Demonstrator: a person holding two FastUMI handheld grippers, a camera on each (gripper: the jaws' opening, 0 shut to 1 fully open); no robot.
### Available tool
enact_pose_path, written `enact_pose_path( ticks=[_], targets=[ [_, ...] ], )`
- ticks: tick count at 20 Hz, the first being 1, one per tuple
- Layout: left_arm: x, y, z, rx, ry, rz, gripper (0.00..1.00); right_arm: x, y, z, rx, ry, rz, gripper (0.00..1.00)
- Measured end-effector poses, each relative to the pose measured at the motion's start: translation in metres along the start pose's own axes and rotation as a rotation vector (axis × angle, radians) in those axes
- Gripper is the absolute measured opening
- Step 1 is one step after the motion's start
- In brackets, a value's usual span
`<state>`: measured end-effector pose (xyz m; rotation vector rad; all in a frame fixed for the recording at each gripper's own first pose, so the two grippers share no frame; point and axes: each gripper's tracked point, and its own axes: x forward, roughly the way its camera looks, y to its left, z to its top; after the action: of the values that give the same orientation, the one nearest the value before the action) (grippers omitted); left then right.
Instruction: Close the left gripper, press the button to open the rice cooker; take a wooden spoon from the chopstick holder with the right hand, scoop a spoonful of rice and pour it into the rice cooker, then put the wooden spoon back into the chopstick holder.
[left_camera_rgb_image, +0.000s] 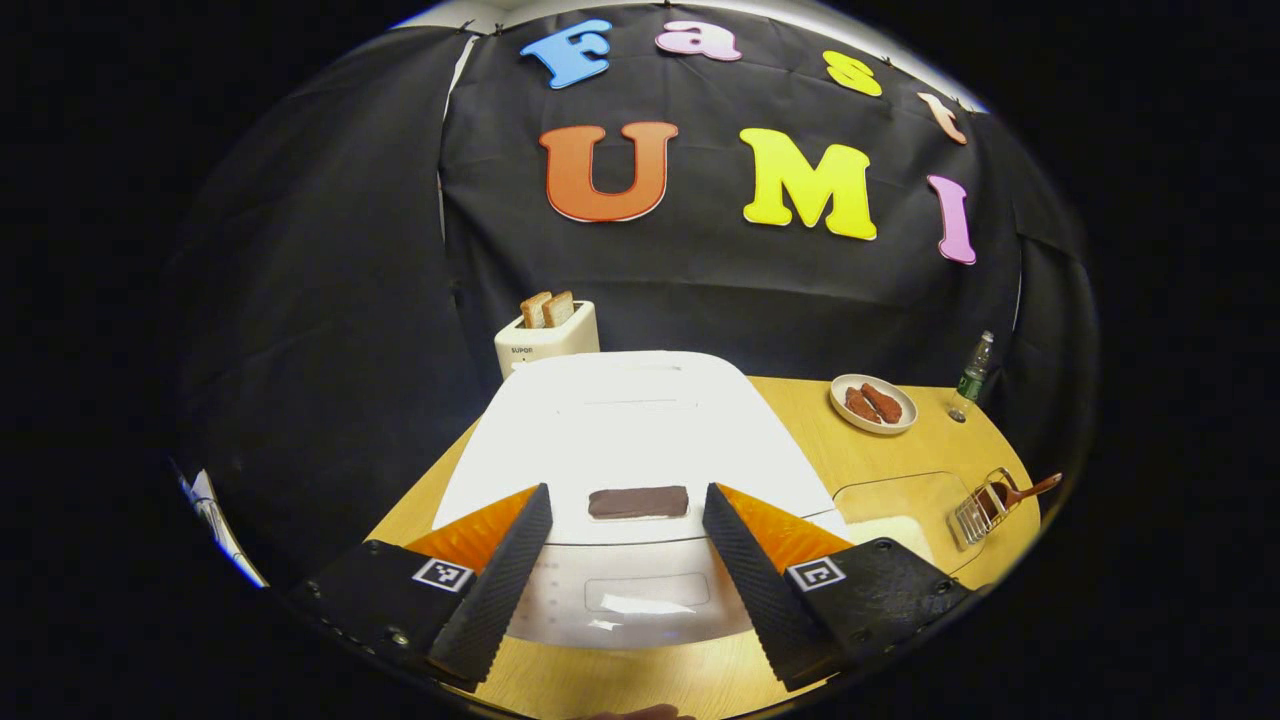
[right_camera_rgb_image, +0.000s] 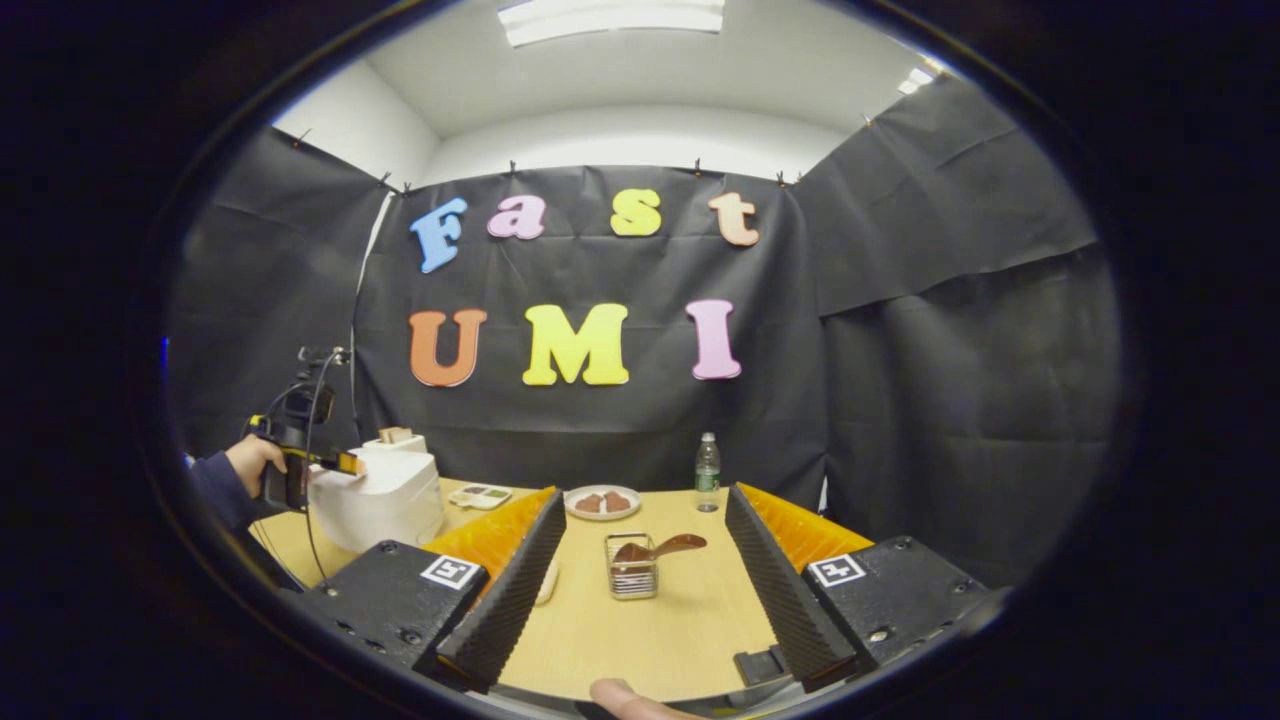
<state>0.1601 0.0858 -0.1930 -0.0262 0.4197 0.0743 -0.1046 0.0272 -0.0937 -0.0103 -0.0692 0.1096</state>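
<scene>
The white rice cooker (left_camera_rgb_image: 640, 420) stands close in front of my left gripper (left_camera_rgb_image: 627, 500), its lid down. Its dark button (left_camera_rgb_image: 638, 501) lies between the open fingers, neither one touching it. To the right, a wire chopstick holder (left_camera_rgb_image: 975, 515) holds the wooden spoon (left_camera_rgb_image: 1020, 492). A clear container with rice (left_camera_rgb_image: 895, 510) sits beside the cooker. My right gripper (right_camera_rgb_image: 645, 500) is open and holds nothing, hovering short of the chopstick holder (right_camera_rgb_image: 632, 567) and its wooden spoon (right_camera_rgb_image: 660, 548). A hand holds the left gripper (right_camera_rgb_image: 290, 465) at the rice cooker (right_camera_rgb_image: 378, 495).
A toaster (left_camera_rgb_image: 545, 335) with bread stands behind the cooker. A plate of brown food (left_camera_rgb_image: 873, 403) and a water bottle (left_camera_rgb_image: 972, 375) are at the table's back right. In the right gripper view a small tray (right_camera_rgb_image: 480, 495) lies near the cooker.
</scene>
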Motion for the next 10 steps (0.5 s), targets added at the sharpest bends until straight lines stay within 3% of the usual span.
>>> enact_pose_path(
  ticks=[10],
  targets=[
    [0.001, 0.003, 0.002, -0.005, -0.034, 0.004, 0.99, 0.008, -0.002, -0.001, -0.023, 0.008, -0.021, 1.00]
  ],
)
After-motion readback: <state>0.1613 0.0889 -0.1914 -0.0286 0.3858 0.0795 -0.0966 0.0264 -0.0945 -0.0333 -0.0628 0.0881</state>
